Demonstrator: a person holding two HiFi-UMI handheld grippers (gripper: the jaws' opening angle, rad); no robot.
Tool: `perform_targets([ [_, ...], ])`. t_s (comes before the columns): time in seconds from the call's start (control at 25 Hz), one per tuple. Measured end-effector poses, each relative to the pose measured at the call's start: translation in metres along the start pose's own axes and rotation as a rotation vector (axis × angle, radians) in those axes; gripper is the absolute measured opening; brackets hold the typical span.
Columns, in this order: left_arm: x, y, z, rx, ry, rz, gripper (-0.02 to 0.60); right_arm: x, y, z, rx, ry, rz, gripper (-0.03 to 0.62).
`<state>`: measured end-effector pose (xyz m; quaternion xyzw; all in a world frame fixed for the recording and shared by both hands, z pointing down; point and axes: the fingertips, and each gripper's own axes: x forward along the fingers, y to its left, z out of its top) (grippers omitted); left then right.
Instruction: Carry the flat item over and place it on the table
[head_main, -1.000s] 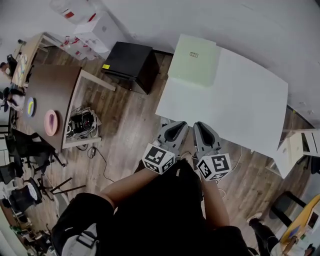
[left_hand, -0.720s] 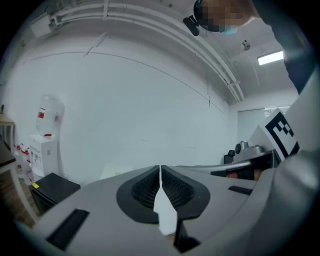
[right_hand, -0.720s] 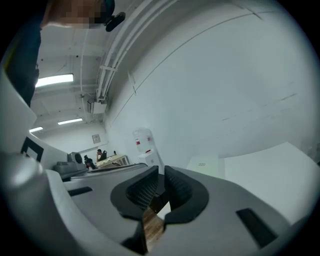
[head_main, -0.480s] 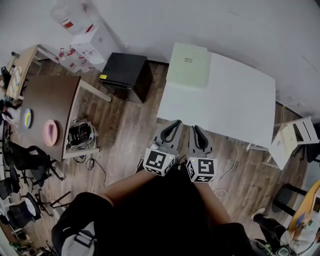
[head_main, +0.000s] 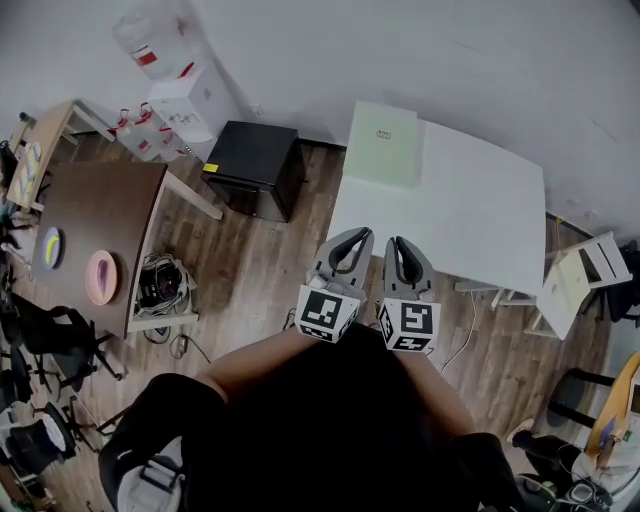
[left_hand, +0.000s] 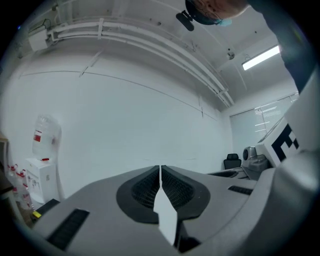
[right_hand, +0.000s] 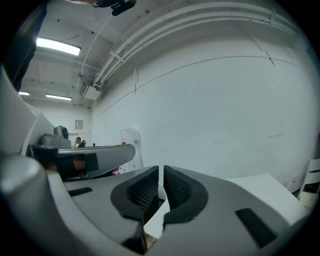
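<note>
A pale green flat square item (head_main: 382, 143) lies on the far left corner of the white table (head_main: 470, 210). My left gripper (head_main: 358, 234) and right gripper (head_main: 400, 242) are held side by side, pointing level, at the table's near left edge. Both are well short of the flat item. In the left gripper view the left gripper (left_hand: 160, 168) has its ribbed pads (left_hand: 146, 186) pressed together with nothing between them. The right gripper (right_hand: 161, 168) is likewise shut and empty in the right gripper view, with the white tabletop (right_hand: 265, 187) showing past it.
A black cabinet (head_main: 255, 168) stands on the wood floor left of the white table. Further left are a brown table (head_main: 95, 215) with a pink plate (head_main: 100, 277), a water dispenser (head_main: 165, 70), and cables (head_main: 162, 285). A white chair (head_main: 585, 275) stands right of the table.
Both grippers have risen a little and rolled slightly, staying shut and side by side. The flat item has not moved on the table.
</note>
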<state>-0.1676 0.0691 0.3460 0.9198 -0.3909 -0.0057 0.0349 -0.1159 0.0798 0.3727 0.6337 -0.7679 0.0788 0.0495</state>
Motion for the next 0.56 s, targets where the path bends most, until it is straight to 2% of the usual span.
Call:
perform_targets([
  [0.08,-0.001,0.002,0.001,0.017,-0.012,-0.007,0.023,0.002,0.005,0.003,-0.014,-0.016,-0.006,0.049],
  [0.32,-0.006,0.009,-0.001,-0.007,-0.015,-0.025,0.023,-0.005,0.032,0.004,-0.082,-0.011,-0.002,0.046],
  [0.56,-0.010,0.008,-0.007,0.004,-0.012,-0.051,0.023,0.004,0.032,-0.002,-0.053,0.001,-0.016,0.044],
])
